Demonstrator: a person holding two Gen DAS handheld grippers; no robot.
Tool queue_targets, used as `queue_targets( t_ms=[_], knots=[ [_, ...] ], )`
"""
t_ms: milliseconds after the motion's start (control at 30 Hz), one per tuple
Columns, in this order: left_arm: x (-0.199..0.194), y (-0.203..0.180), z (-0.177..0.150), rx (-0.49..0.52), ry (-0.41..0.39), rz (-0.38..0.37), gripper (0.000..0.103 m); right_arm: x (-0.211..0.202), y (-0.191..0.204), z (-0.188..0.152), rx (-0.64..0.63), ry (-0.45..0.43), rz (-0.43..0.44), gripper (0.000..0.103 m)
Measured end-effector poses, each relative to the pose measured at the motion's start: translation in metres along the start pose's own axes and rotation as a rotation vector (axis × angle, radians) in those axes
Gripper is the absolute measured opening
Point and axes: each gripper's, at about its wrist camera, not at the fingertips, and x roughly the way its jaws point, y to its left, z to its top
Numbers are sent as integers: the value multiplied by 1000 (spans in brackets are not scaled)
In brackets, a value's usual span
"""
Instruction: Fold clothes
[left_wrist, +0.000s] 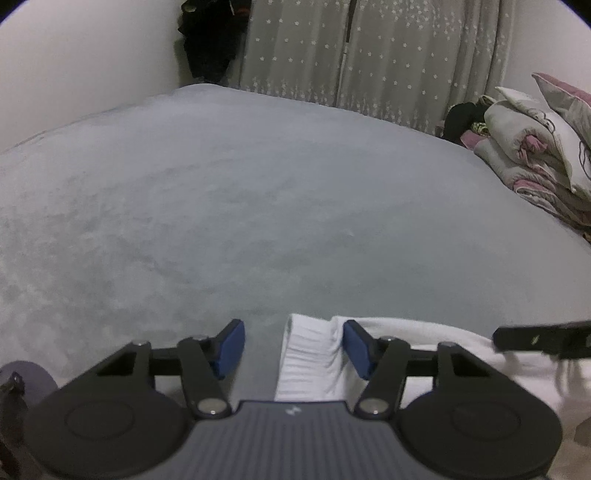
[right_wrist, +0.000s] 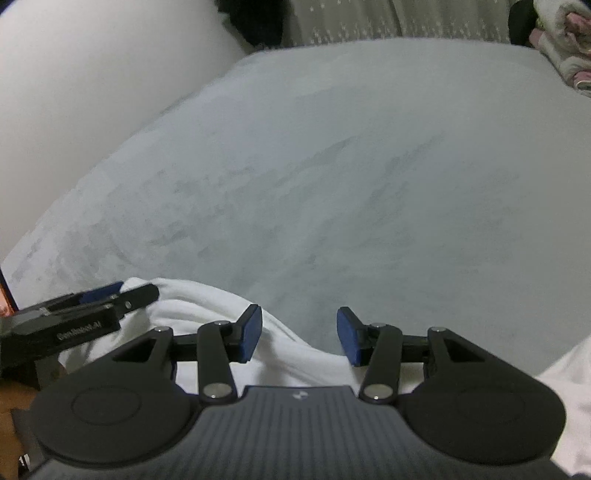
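Note:
A white garment (left_wrist: 310, 362) with a ribbed hem lies at the near edge of the grey bed (left_wrist: 258, 206). My left gripper (left_wrist: 294, 349) stands open over the hem. Its right blue pad (left_wrist: 357, 349) sits against a fold of the cloth, and its left pad is off the cloth. In the right wrist view the same white garment (right_wrist: 207, 306) bunches under my right gripper (right_wrist: 299, 336), whose jaws stand apart and press nothing. The left gripper (right_wrist: 136, 291) shows at that view's left edge, on the cloth. The right gripper (left_wrist: 535, 338) enters the left wrist view from the right.
The bed (right_wrist: 369, 184) stretches ahead to a star-patterned curtain (left_wrist: 369, 55). A heap of folded bedding and pillows (left_wrist: 535, 147) sits at the far right. Dark clothes (left_wrist: 210, 37) hang in the far corner. A white wall (left_wrist: 85, 66) borders the bed on the left.

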Motion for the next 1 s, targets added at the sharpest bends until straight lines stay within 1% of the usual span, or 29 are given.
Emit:
queue_targets(
  t_ms=[67,100,133,167,200,233,333,400,500,567,633,767,867,1000],
  knots=[
    [3,-4,2,-9,3,-9,51,3,1,1,-10,14,3,45],
    [3,-2,2,-9,3,-12,49,3,2,0,-20,20,-2,39],
    [3,-3,1,-9,5,-16,44,3,3,-1,-32,27,-6,28],
    [3,-1,1,-9,7,-19,39,3,5,-1,-47,38,-11,21],
    [2,0,0,-9,10,-22,36,4,7,-2,-63,50,-11,10],
    [2,0,0,-5,12,-23,28,3,11,-1,-83,62,-11,4],
    [1,-5,0,21,3,4,24,4,27,3,-168,73,-64,1],
    [0,-7,1,30,-9,28,23,5,34,9,-203,60,-111,1],
    [-3,-6,4,24,-32,66,23,8,41,21,-234,9,-162,1],
    [-6,-3,6,3,-46,76,23,8,46,29,-252,-31,-188,0],
    [-7,0,7,-11,-57,84,23,11,53,37,-272,-66,-210,0],
    [-5,2,10,-4,-79,125,23,21,63,47,-308,-115,-244,0],
    [0,3,11,6,-70,150,23,33,67,49,-321,-134,-262,0],
    [12,1,8,15,-35,172,23,56,59,52,-302,-126,-299,0]
  ],
)
